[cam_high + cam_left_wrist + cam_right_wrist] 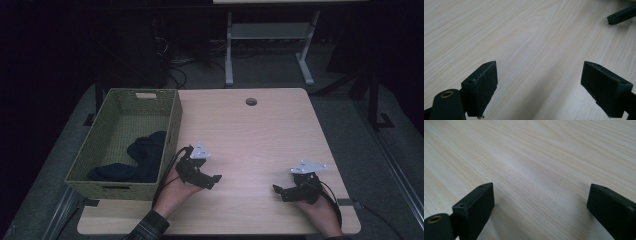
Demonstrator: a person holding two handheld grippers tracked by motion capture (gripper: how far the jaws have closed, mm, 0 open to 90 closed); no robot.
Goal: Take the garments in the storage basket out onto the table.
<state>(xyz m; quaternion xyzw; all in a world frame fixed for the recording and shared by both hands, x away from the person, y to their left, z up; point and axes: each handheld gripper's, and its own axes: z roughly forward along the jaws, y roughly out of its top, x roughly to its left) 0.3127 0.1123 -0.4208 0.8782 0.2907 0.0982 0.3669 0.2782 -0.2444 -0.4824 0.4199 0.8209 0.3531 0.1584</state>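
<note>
High view: a light wooden table (260, 135) was seen with a green woven basket (175, 120) at its left edge, and a dark cloth (140, 157) was bundled inside it, against the near and right walls. The left gripper (216, 179) was held low over the table just beside the basket's right wall, and the right gripper (276, 191) was held well apart from it, near the front right corner. Both were pointed toward the bare middle of the table.

In the left gripper view the jaws were spread wide with nothing but wood grain between them, and one black jaw of the other gripper (621, 15) was seen farther off at the top right. In the right gripper view the jaws were likewise parted and empty.

The step in hand was judged to be a rest, with the cloth lying in the basket and nothing held. For a next move the left gripper would need to be turned toward the basket, lifted over its wall, lowered onto the cloth and closed.
</note>
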